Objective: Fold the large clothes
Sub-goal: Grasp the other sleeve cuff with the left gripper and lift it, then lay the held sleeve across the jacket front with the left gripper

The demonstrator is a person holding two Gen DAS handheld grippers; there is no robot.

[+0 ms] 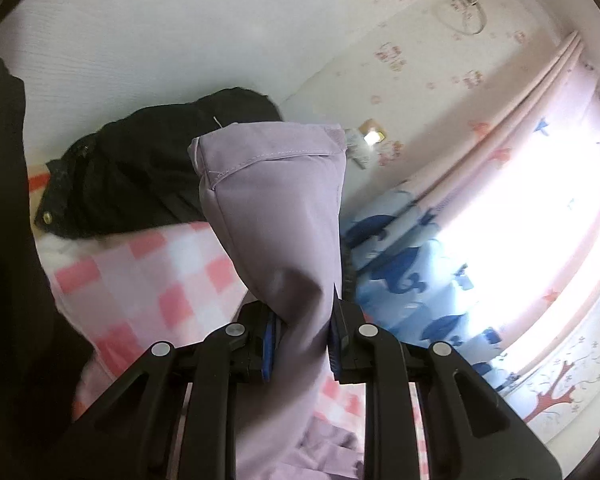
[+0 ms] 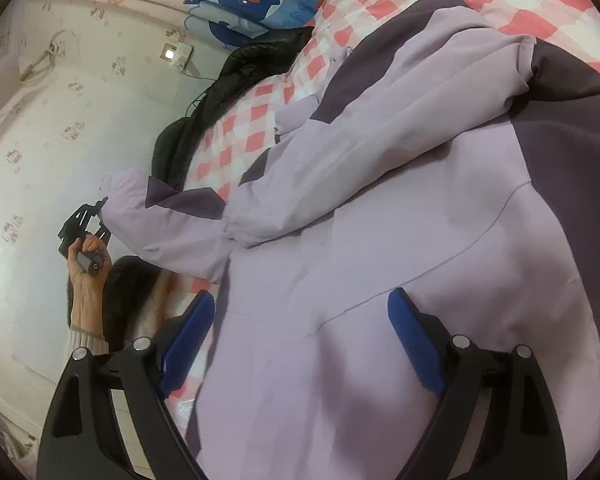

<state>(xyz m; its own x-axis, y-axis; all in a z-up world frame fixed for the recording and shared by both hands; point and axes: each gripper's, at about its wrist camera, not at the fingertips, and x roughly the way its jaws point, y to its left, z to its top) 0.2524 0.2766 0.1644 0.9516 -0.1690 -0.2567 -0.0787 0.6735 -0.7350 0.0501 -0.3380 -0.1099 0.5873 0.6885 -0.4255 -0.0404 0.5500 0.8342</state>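
While the left gripper [image 1: 302,340] clamps the lilac jacket's [image 2: 380,280] sleeve [image 1: 276,208] above the checked bedsheet [image 2: 236,128], the cuff sticks up. Right gripper [image 2: 300,344] hangs wide open over the jacket's body, gripping nothing.

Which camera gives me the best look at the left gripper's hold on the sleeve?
The left wrist view: the left gripper is shut on the lilac sleeve, fabric pinched between the blue pads, cuff sticking up. The right wrist view shows that gripper only small and far off, at the sleeve's end.
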